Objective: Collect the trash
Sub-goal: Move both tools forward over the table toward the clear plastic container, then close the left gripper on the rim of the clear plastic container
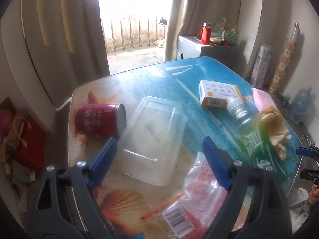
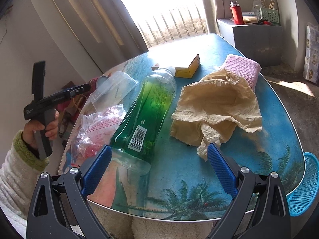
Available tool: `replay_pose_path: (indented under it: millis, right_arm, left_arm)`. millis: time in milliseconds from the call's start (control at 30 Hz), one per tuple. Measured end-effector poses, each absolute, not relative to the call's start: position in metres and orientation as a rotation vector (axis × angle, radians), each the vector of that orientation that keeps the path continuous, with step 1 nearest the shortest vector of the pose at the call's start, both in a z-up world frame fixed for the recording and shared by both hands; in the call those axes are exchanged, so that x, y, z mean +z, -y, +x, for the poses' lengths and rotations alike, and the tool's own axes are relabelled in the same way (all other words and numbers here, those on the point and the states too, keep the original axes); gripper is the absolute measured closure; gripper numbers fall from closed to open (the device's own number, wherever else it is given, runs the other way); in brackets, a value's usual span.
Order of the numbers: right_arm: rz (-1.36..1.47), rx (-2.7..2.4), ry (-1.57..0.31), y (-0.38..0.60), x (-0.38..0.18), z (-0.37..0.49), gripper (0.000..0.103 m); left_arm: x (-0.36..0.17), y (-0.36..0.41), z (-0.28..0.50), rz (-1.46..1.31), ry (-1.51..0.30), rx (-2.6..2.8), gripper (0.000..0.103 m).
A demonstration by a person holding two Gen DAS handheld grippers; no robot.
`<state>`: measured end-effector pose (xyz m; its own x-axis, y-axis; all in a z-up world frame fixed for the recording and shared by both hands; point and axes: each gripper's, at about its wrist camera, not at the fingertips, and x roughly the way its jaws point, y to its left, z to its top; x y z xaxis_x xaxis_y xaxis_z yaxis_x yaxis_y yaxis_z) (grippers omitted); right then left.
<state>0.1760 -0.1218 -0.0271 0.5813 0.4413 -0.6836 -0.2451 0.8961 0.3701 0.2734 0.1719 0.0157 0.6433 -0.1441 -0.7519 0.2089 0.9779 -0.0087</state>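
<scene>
My left gripper (image 1: 160, 140) hangs open over the table, its blue pads on either side of the near end of an upturned clear plastic container (image 1: 153, 119) without touching it. A red milk can (image 1: 99, 120) lies on its side to the left. A crinkled plastic bag (image 1: 199, 189) lies under the right finger. My right gripper (image 2: 159, 149) is open and empty at the table's near edge. Just ahead of it lie a green liquid bottle (image 2: 151, 107) and a crumpled tan paper (image 2: 217, 103). A white and orange box (image 2: 189, 67) sits behind the bottle.
A pink cloth (image 2: 243, 67) lies behind the paper. A blue mesh basket (image 2: 305, 185) stands beside the table (image 2: 199, 183) at the right. A hand in a fuzzy sleeve (image 2: 20, 169) holds the left gripper at the table's left. A red bag (image 1: 30, 143) and clutter lie on the floor.
</scene>
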Motion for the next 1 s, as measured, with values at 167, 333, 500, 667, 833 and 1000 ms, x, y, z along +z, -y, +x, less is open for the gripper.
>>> replay_pose_path:
  millis: [167,333,500,667,833,1000]
  right_arm:
    - [0.238,0.412,-0.875,0.117,-0.029,0.180,0.009]
    - [0.237,0.416,-0.886,0.114,-0.031,0.185,0.009]
    - [0.232,0.423,-0.901,0.110,-0.035,0.187,0.009]
    - [0.234,0.424,-0.909,0.108,-0.036,0.188,0.009]
    - [0.232,0.432,-0.907,0.103,-0.036,0.188,0.009]
    - [0.226,0.431,-0.894,0.103,-0.033,0.184,0.009]
  left_arm:
    - [-0.016,-0.182,0.309,0.057,-0.968,-0.219,0.020]
    - [-0.026,-0.179,0.313,0.123,-0.986,-0.175,0.021]
    - [-0.023,-0.174,0.307,0.121,-1.025,-0.170,0.022]
    - [-0.018,-0.167,0.305,0.082,-1.089,-0.242,0.021]
    - [-0.016,-0.153,0.320,0.118,-1.077,-0.227,0.018]
    - [-0.031,-0.135,0.336,0.181,-1.131,-0.209,0.017]
